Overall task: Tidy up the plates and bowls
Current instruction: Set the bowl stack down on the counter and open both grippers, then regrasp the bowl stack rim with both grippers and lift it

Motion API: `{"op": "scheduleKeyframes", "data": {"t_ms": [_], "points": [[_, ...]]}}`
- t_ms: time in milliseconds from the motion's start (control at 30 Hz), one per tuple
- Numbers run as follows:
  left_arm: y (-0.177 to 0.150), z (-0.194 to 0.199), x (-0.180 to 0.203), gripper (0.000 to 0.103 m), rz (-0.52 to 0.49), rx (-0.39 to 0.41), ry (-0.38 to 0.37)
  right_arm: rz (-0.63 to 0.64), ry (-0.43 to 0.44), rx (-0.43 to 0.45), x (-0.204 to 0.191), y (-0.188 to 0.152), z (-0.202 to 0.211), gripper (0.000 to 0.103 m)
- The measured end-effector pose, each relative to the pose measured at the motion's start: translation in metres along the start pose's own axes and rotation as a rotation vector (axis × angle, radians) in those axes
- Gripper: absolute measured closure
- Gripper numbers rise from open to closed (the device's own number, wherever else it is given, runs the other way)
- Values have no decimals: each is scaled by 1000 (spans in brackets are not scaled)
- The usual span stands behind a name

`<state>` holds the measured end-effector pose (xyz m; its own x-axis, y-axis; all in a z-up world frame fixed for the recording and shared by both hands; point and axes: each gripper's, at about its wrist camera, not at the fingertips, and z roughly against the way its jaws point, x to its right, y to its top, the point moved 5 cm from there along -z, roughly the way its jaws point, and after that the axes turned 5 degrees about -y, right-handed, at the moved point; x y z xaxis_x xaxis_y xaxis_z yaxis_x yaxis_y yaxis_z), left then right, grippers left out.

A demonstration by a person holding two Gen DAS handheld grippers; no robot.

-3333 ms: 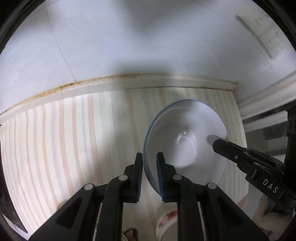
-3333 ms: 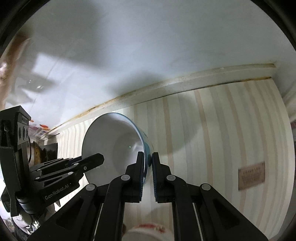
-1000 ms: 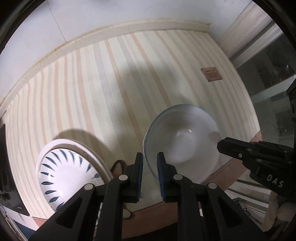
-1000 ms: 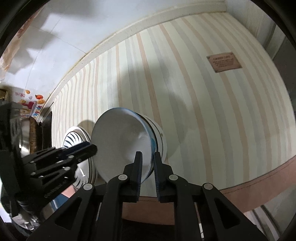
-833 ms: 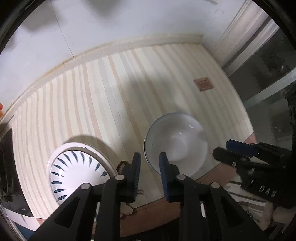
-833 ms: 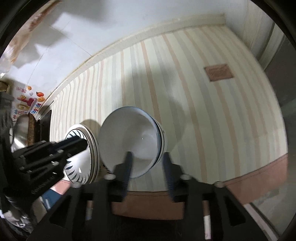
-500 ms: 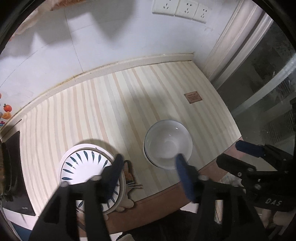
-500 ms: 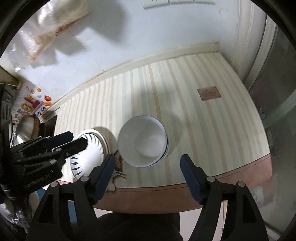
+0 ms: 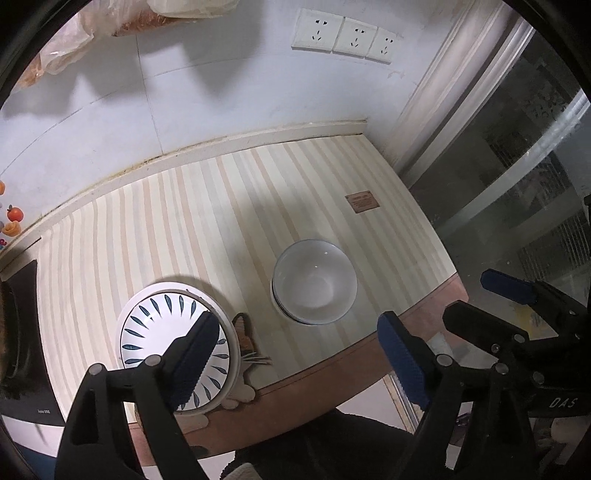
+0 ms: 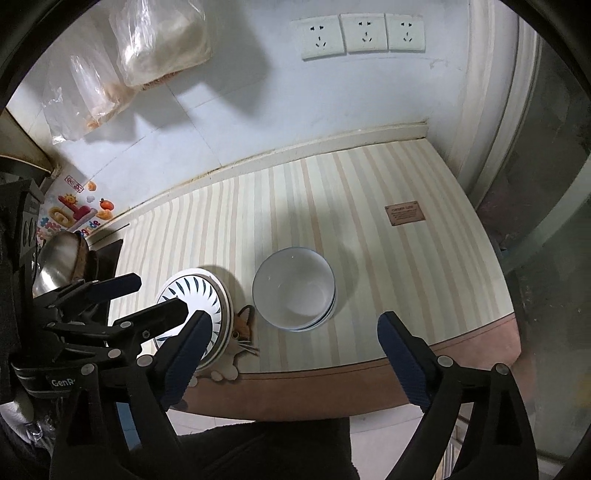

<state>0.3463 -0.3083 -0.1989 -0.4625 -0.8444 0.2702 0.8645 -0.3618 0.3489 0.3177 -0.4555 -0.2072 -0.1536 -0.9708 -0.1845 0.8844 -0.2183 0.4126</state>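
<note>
A stack of white bowls (image 9: 314, 282) with blue rims stands on the striped table (image 9: 207, 221), right of a stack of white plates (image 9: 155, 328) with blue leaf marks. Both stacks also show in the right wrist view: the bowls (image 10: 293, 288) and the plates (image 10: 197, 295). My left gripper (image 9: 297, 363) is open and empty, high above the table's front edge. My right gripper (image 10: 295, 360) is open and empty too, raised beside it. In the left wrist view the right gripper (image 9: 495, 299) is at the right, apart from the bowls.
A cat-shaped mat (image 9: 245, 334) lies between the stacks at the front edge. A small brown label (image 9: 362, 202) is on the table's right part. A wall with sockets (image 9: 343, 35) is behind, glass panels (image 9: 517, 177) at the right, a cooktop and metal pot (image 10: 59, 258) at the left.
Both grippers let go of the bowl, which now rests on the bowl stack. Both opened wide and pulled up and back from the table.
</note>
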Motion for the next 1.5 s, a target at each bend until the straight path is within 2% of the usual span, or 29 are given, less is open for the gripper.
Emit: {"op": "scheduleKeyframes", "data": {"t_ms": [333,400,567,733,867,1067,1167,1300,1400,1467,1500], "points": [[7,-4,-3,15,26,-6,-41,-18,-9,27,5,2,12,7],[9,-12,-6,15,42,-13,-55,-26,-7,23,8,4,6,6],[18,-45,-22,15,76,-22,-33,-49,11,-12,22,6,-29,5],[26,-93,-44,15,118,-71,-48,-130,135,-86,40,4,-92,4],[29,-139,-59,15,150,-150,-60,-197,246,-180,47,-6,-152,4],[28,-193,-70,16,208,-271,-134,-287,409,-284,56,-28,-227,4],[25,-215,-70,16,225,-329,-176,-320,465,-310,57,-32,-251,4],[18,-240,-70,16,248,-398,-204,-355,489,-335,64,-35,-280,4],[16,-248,-67,31,231,-409,-216,-345,536,-339,61,-33,-291,4],[16,-250,-61,45,213,-405,-236,-330,548,-354,57,-32,-298,4],[17,-252,-60,48,205,-407,-223,-328,550,-348,57,-30,-298,6]]}}
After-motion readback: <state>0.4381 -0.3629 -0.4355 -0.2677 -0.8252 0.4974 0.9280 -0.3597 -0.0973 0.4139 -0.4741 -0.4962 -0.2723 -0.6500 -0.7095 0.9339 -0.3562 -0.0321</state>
